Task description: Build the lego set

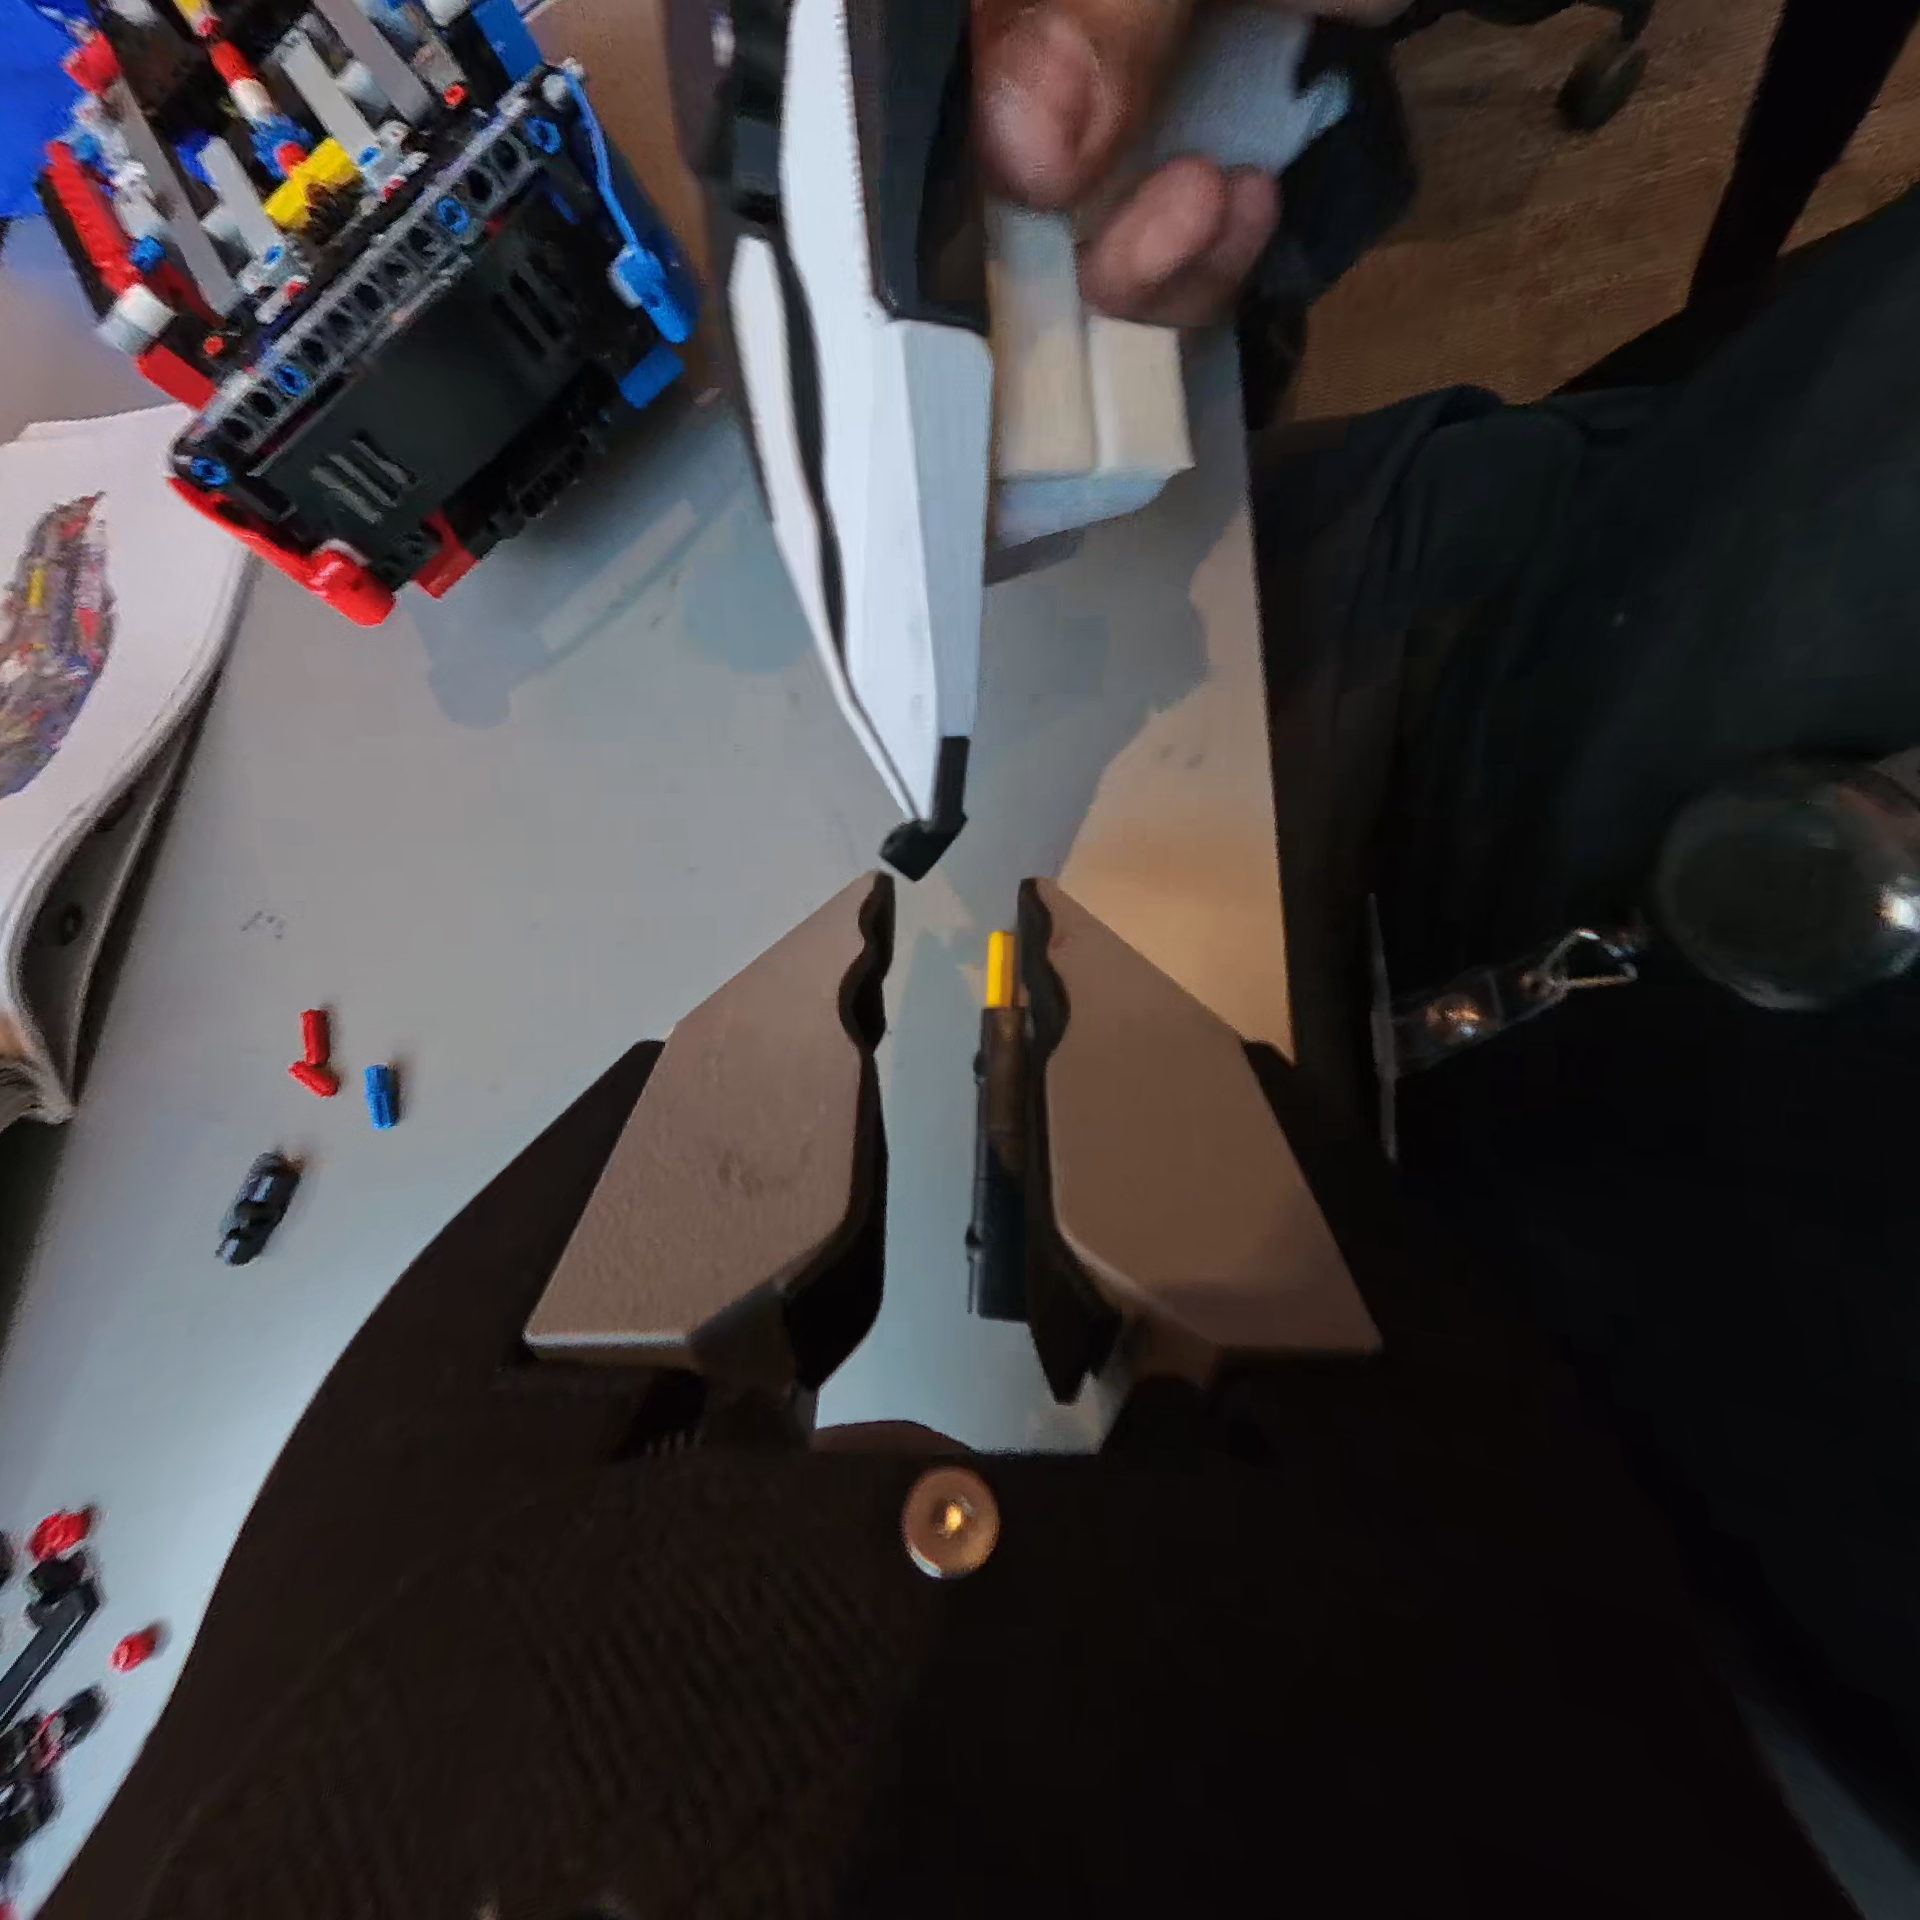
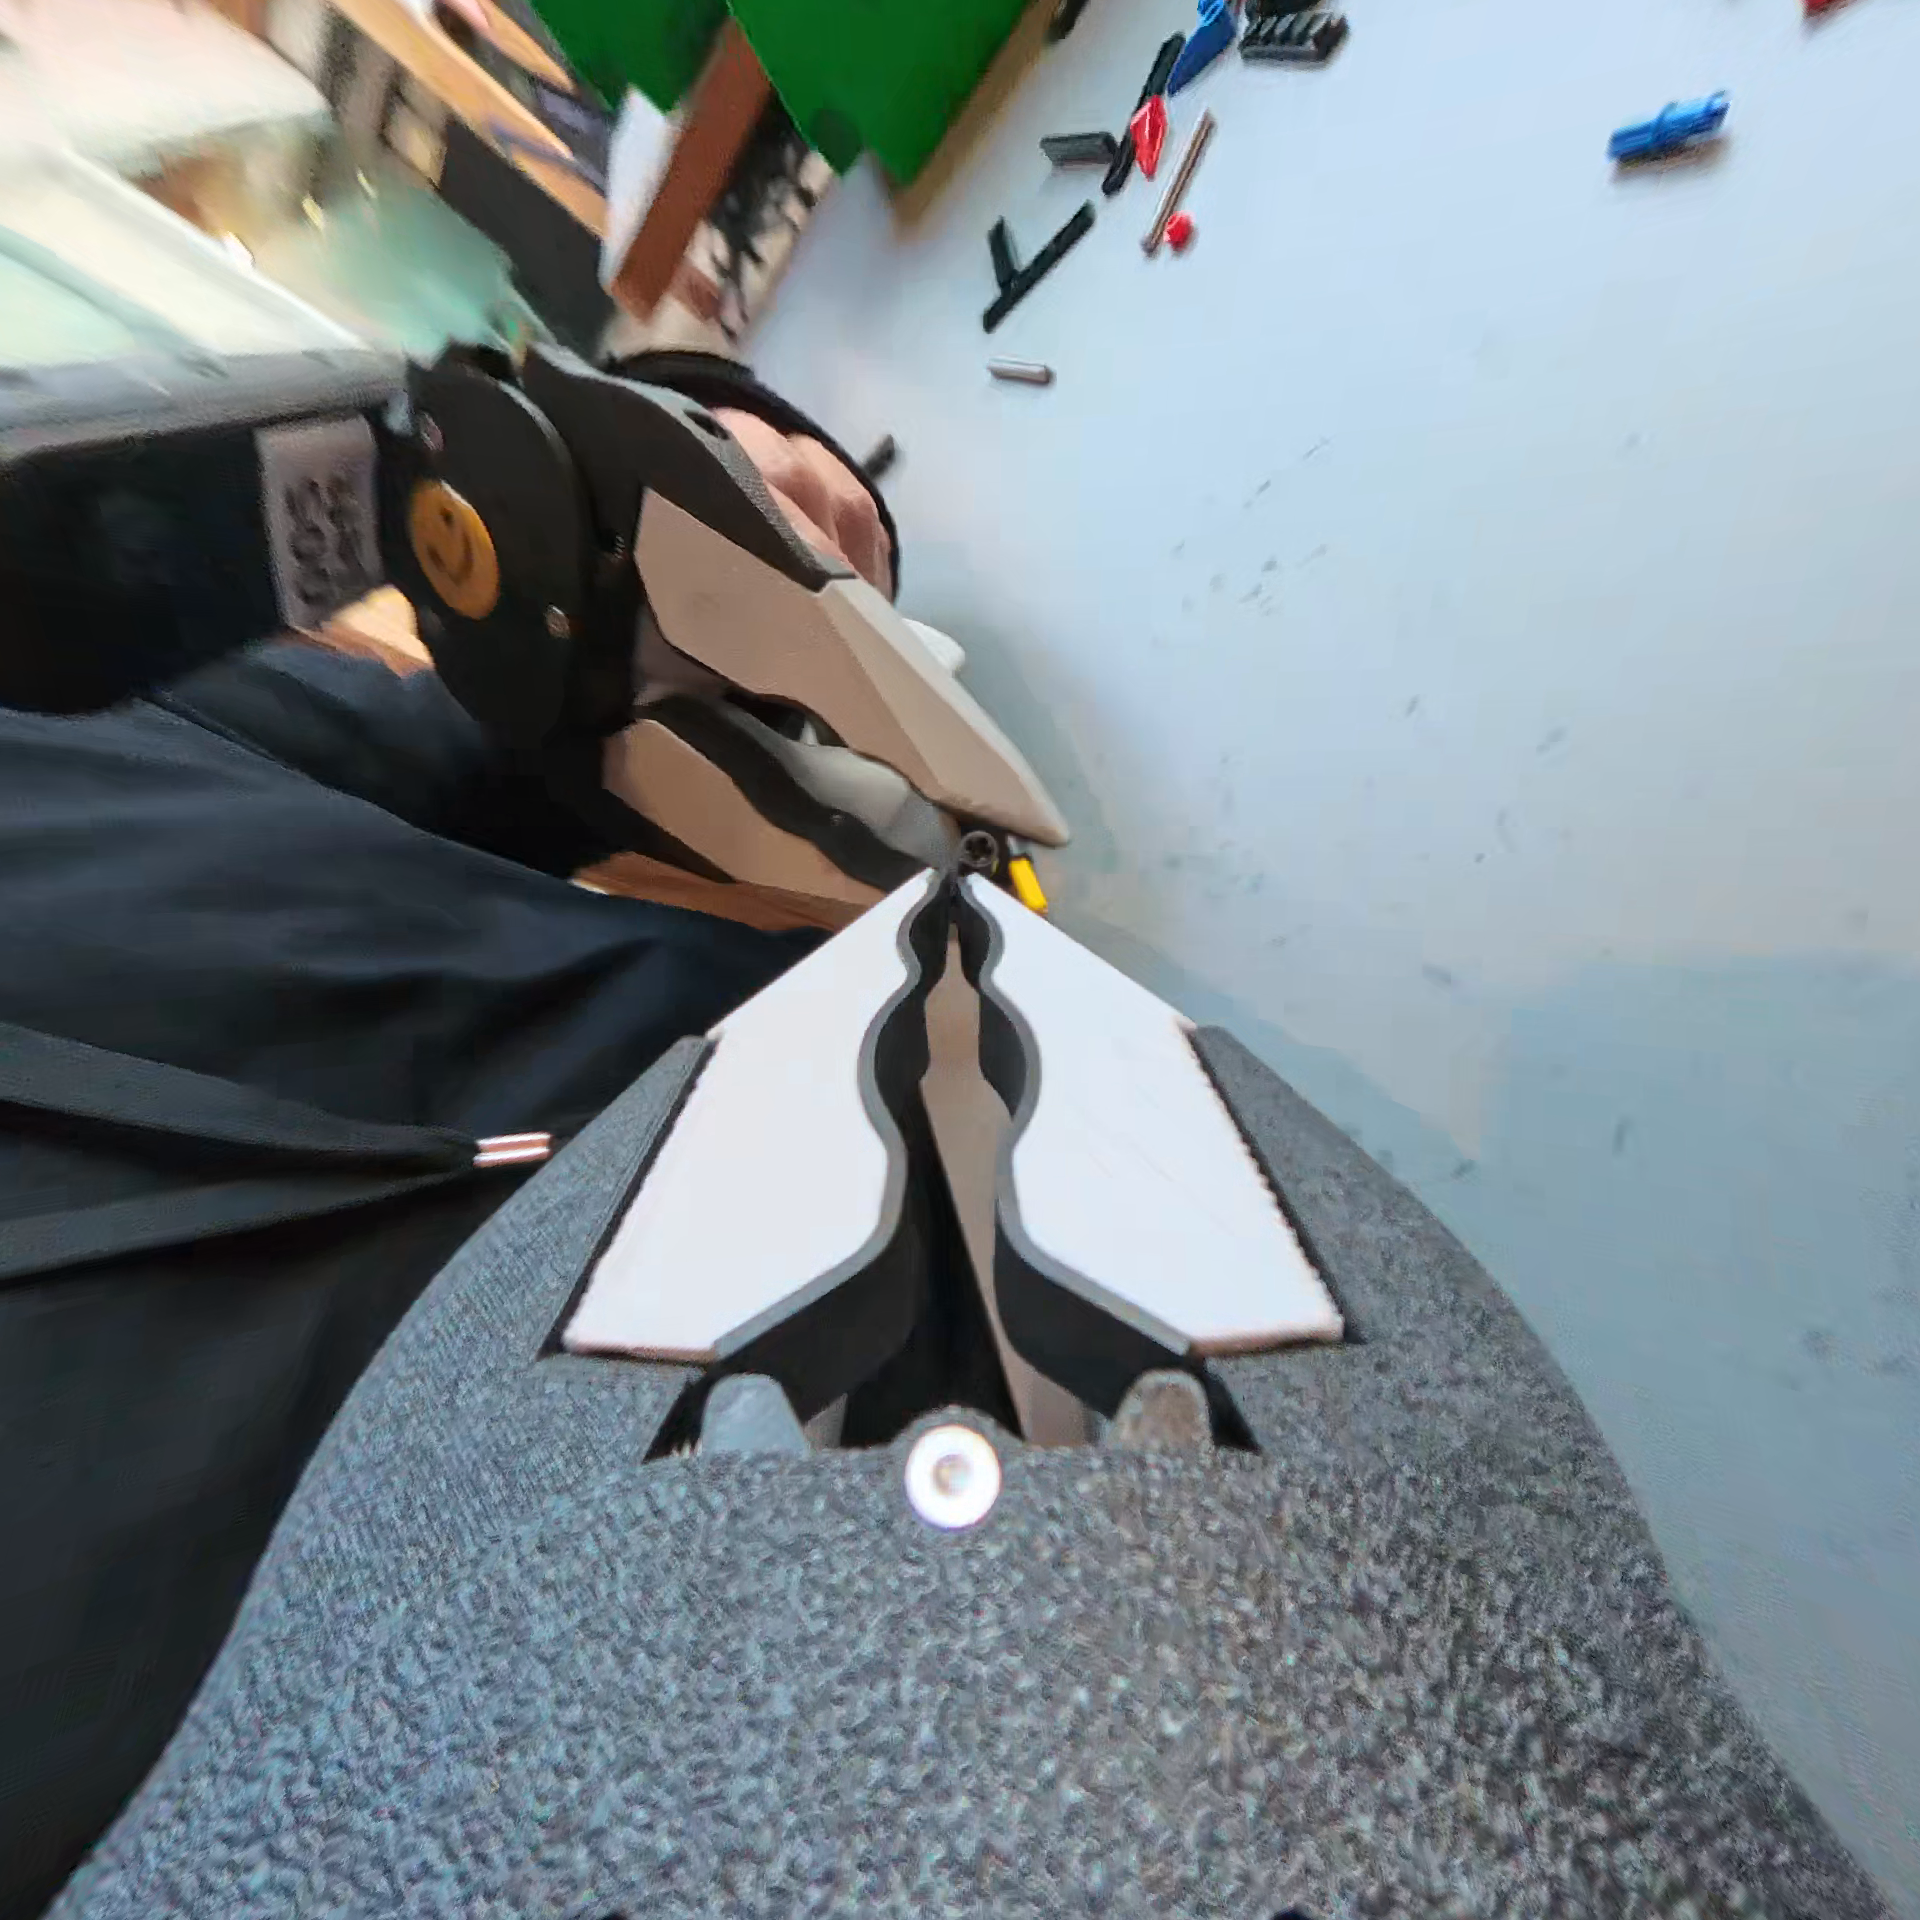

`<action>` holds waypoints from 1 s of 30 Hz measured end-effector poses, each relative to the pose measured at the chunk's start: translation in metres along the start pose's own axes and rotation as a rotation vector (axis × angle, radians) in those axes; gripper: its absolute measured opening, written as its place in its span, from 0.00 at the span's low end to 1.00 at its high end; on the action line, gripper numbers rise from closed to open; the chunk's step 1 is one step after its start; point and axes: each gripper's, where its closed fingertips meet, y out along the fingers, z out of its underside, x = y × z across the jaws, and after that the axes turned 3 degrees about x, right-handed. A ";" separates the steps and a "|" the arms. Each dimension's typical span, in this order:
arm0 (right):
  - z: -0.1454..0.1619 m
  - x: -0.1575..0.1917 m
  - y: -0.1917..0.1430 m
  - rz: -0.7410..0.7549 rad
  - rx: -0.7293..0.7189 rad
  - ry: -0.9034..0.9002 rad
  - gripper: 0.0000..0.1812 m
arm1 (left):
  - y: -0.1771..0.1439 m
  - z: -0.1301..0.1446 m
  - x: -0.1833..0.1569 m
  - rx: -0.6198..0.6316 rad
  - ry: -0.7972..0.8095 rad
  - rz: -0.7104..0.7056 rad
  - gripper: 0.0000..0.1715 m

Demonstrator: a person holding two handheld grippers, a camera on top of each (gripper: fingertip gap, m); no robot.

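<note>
White right claw (image 1: 920,847), pinched shut, tips meeting parted left claw (image 1: 956,894).

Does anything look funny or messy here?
Yes. Loose red and blue pins lie scattered on the white table. The yellow-tipped black piece sits lopsided in the left gripper, against one finger only, with a gap beside it.

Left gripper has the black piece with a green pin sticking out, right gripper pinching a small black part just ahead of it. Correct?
Almost. The pin is yellow, not green, as the left wrist view shows. It sticks out of the black piece at the left gripper, and the right gripper is shut on a small black part just ahead.
</note>
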 end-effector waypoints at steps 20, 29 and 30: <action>0.023 -0.017 -0.008 0.285 0.103 -0.201 0.01 | 0.017 -0.002 -0.007 0.103 0.361 0.162 0.05; 0.032 -0.026 -0.007 0.411 0.203 -0.335 0.00 | 0.023 -0.009 -0.010 0.090 0.440 0.350 0.08; 0.032 -0.026 -0.007 0.407 0.203 -0.339 0.00 | 0.024 -0.010 -0.008 0.093 0.443 0.354 0.10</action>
